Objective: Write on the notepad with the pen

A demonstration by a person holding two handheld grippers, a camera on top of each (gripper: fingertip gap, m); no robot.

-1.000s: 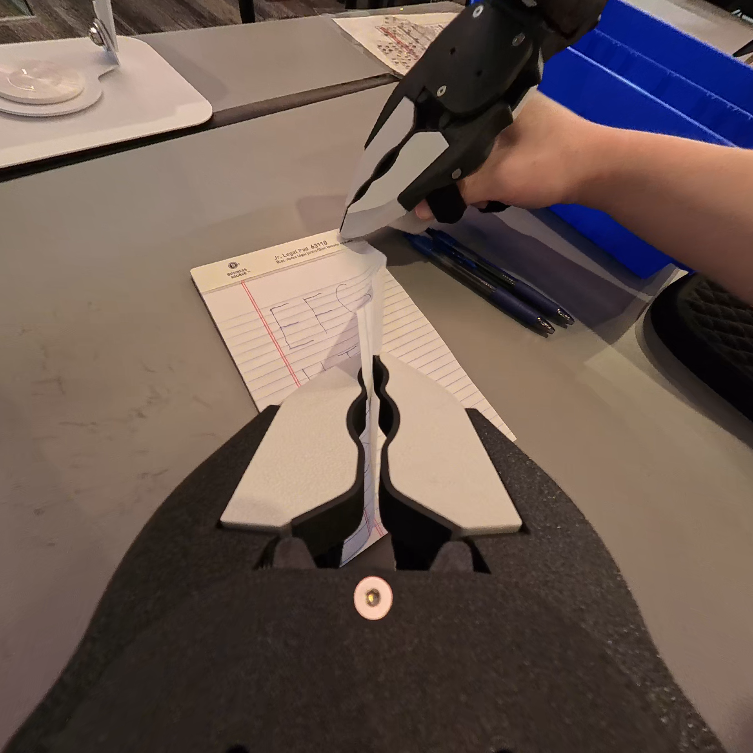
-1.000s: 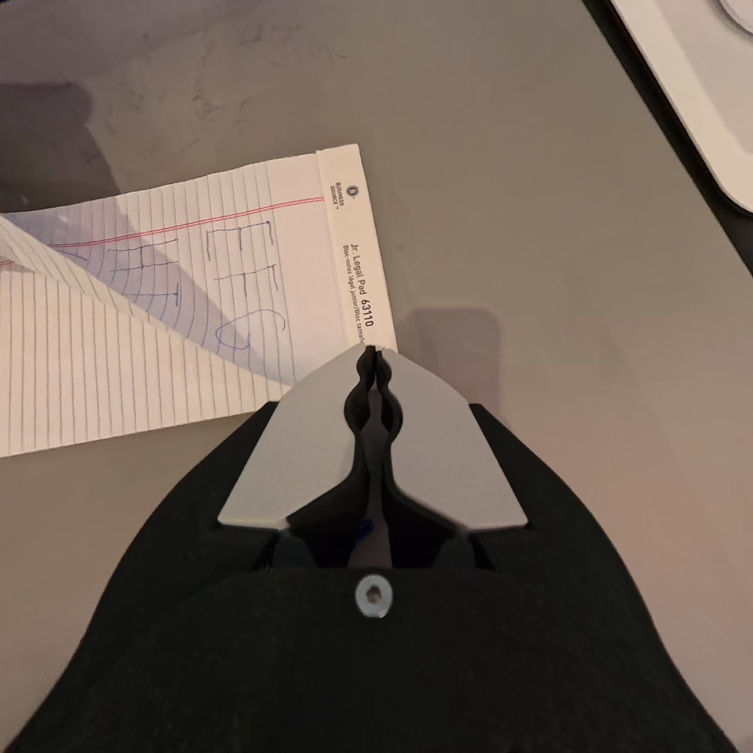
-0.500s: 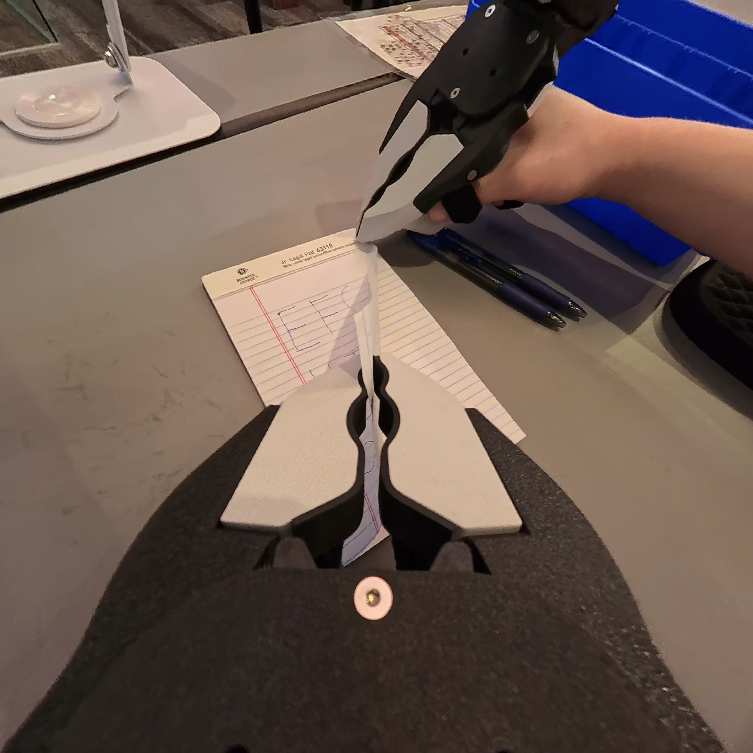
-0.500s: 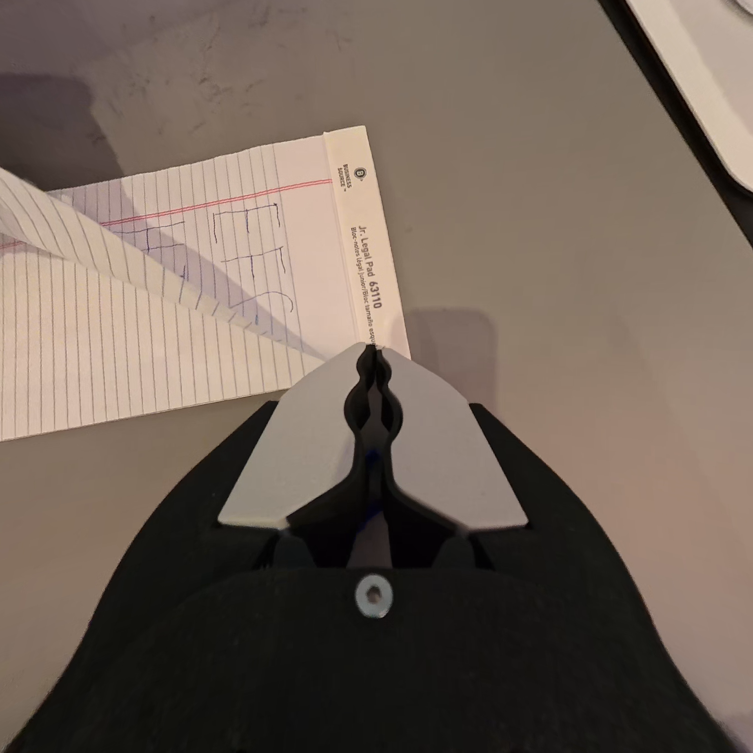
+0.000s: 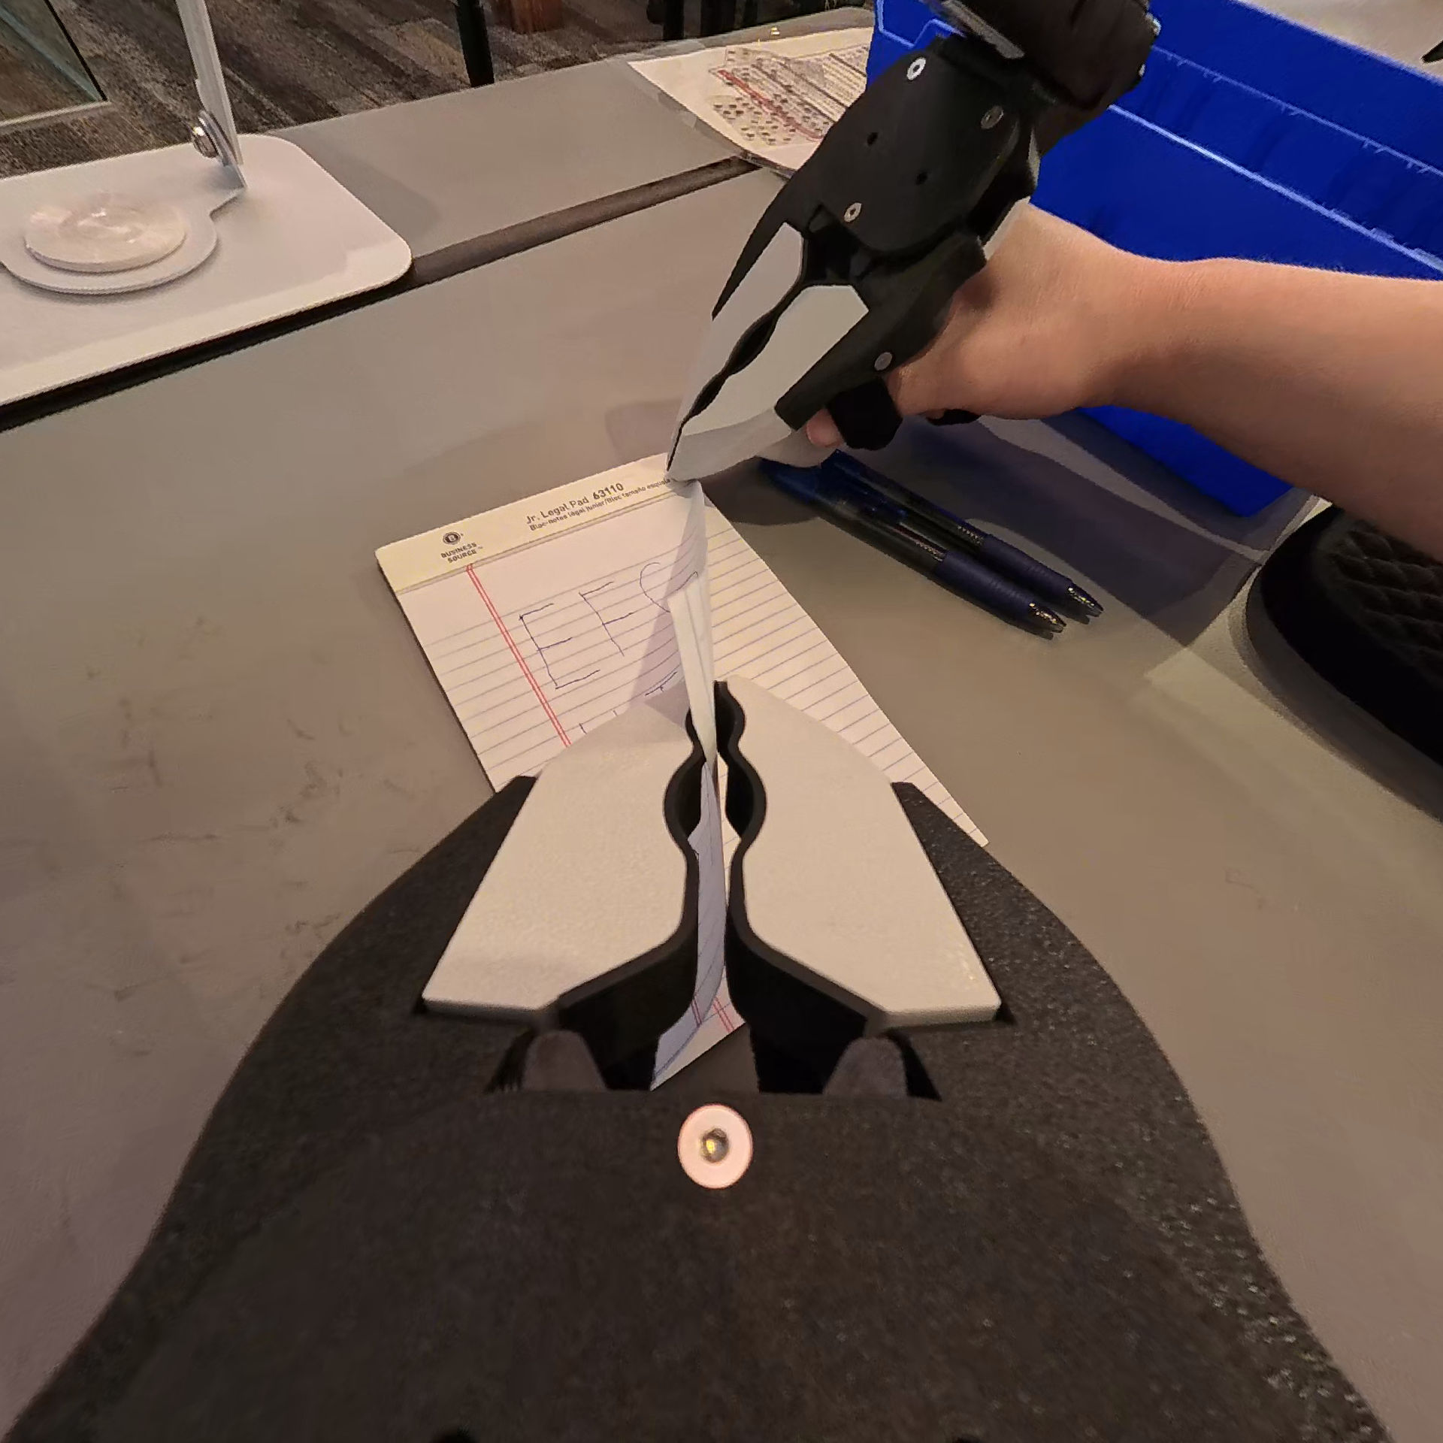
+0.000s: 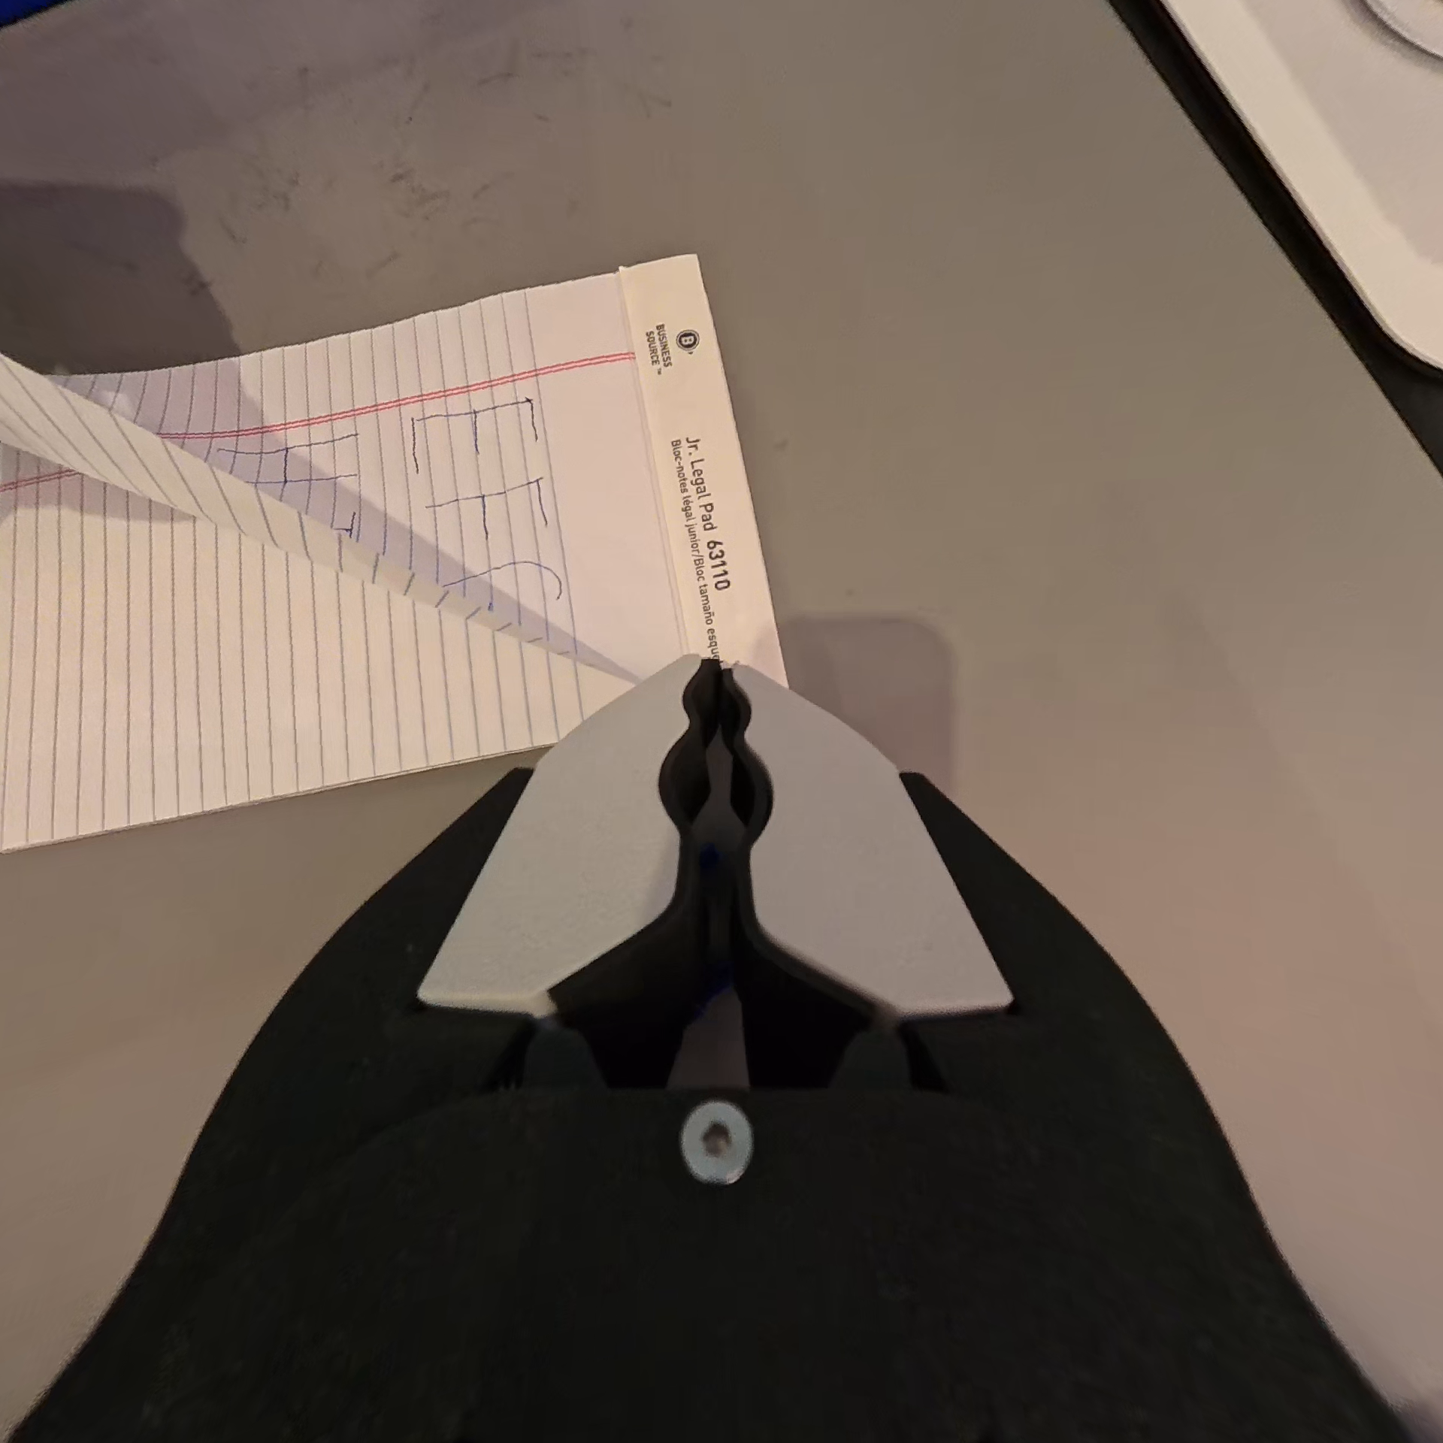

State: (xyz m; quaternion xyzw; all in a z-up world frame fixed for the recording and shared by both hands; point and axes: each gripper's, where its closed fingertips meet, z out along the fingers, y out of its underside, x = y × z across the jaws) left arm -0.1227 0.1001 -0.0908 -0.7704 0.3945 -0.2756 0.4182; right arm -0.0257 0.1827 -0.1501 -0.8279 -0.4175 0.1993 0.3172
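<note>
A white lined notepad (image 5: 789, 625) lies flat on the grey table, with blue letters on the page that shows. My left gripper (image 5: 722, 691) is shut on the pad's loose top sheet (image 5: 697, 625) and holds it lifted on edge above the pad. My right gripper (image 5: 683, 468) is shut and points down at the pad's top right corner by the binding strip, where the sheet still hangs on. In the right wrist view the gripper (image 6: 717, 664) pinches that corner, and the lifted sheet (image 6: 234, 507) folds away to the left over the notepad (image 6: 234, 703). Two blue pens (image 5: 976, 562) lie right of the pad, held by neither gripper.
A blue bin (image 5: 1249, 195) stands at the back right, behind the hand that holds the right gripper. A white stand base (image 5: 195, 234) sits back left and also shows in the right wrist view (image 6: 1327, 156). A printed sheet (image 5: 781, 70) lies at the back. A black object (image 5: 1366, 625) is at the right edge. About 15 cm separates my left fingertips from my right. About 25 cm separates my left fingertips from the black object (image 5: 1366, 625).
The lifted sheet has peeled further off the pad toward the top right corner, and more of the written page beneath shows. Both grippers stay shut, the right one at that corner.
</note>
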